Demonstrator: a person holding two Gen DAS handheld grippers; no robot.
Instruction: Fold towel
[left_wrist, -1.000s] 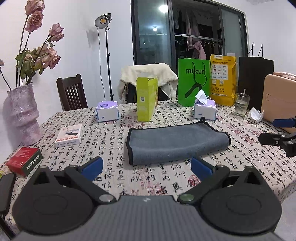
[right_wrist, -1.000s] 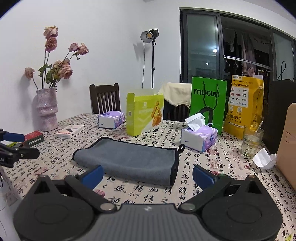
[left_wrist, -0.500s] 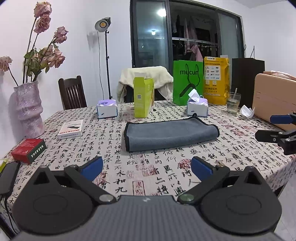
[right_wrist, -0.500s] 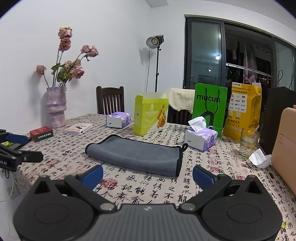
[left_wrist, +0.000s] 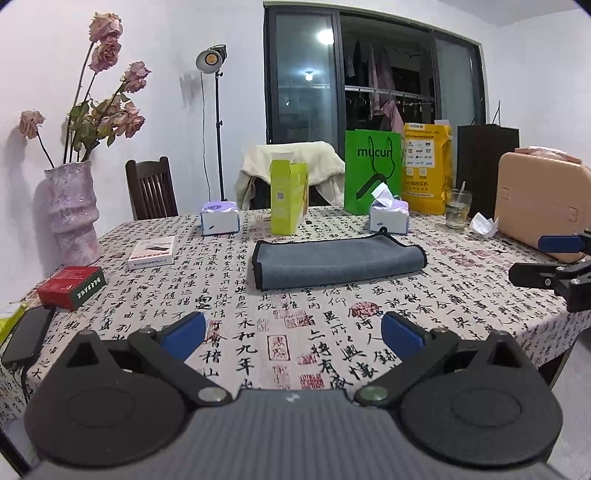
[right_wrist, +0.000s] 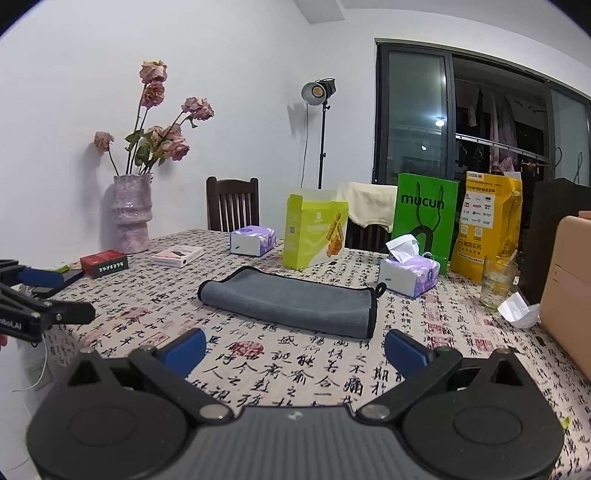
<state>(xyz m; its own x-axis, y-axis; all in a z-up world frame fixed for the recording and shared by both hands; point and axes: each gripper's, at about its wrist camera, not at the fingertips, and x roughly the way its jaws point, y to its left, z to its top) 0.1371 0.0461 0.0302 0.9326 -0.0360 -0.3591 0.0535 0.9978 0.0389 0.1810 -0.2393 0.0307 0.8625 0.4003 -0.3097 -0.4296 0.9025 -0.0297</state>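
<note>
A grey towel with black trim (left_wrist: 338, 260) lies folded in a long strip on the patterned tablecloth (left_wrist: 295, 332); it also shows in the right wrist view (right_wrist: 291, 301). My left gripper (left_wrist: 293, 332) is open and empty, held above the table's near edge, well short of the towel. My right gripper (right_wrist: 295, 349) is open and empty, near the table's front right side, apart from the towel. Each gripper shows at the edge of the other's view: the right gripper (left_wrist: 550, 260), the left gripper (right_wrist: 48, 295).
On the table are a pink vase (left_wrist: 72, 214), a red box (left_wrist: 70, 286), a white box (left_wrist: 151, 253), a phone (left_wrist: 27, 338), two tissue boxes (left_wrist: 219, 221) (left_wrist: 389, 218), a yellow-green carton (left_wrist: 288, 201), bags (left_wrist: 373, 171), a glass (left_wrist: 458, 210) and a tan case (left_wrist: 539, 206).
Both grippers have pulled back and away from the towel, which now looks smaller and farther off. The towel has not moved. Both stay open.
</note>
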